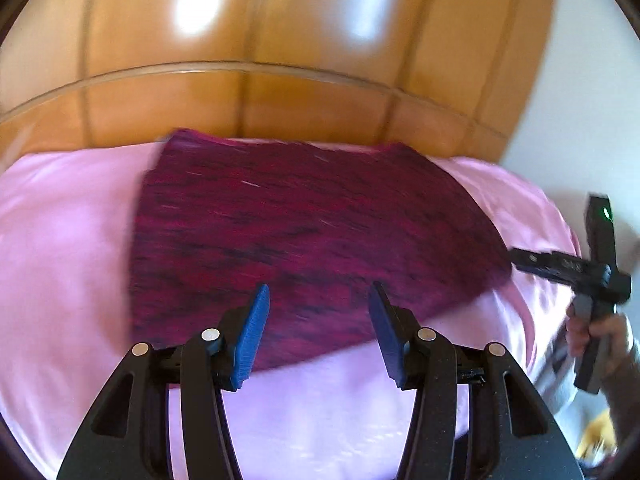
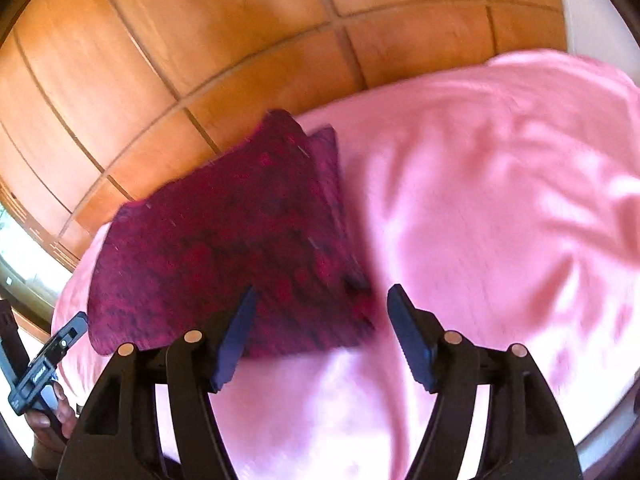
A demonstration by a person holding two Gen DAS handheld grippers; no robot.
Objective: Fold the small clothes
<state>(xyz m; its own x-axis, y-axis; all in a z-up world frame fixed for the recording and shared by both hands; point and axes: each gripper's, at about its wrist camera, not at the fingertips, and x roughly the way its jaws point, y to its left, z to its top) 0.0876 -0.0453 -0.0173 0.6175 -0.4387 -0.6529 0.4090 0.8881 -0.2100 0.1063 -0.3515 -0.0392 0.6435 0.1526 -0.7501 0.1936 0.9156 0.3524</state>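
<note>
Nearest, both claws are hanging open and empty over the pink bedsheet (image 1: 60,240): the left claw (image 1: 318,334) is gaping moderately, the right claw (image 2: 320,332) wider. Just beyond them the magenta garment (image 1: 304,232) is lying folded flat on the bed, apparently released so it can settle. Farther off, the wooden headboard (image 1: 280,80) is backing the bed.

the folded garment (image 1: 304,232) lies flat on the bed sheet (image 1: 68,256), near the sheet's far edge. behind both stands the wooden panelled wall (image 1: 280,40). the left gripper (image 1: 318,300) hangs above the garment's near edge, the right gripper (image 2: 320,308) over its near right corner, nothing between either one's fingers.
</note>
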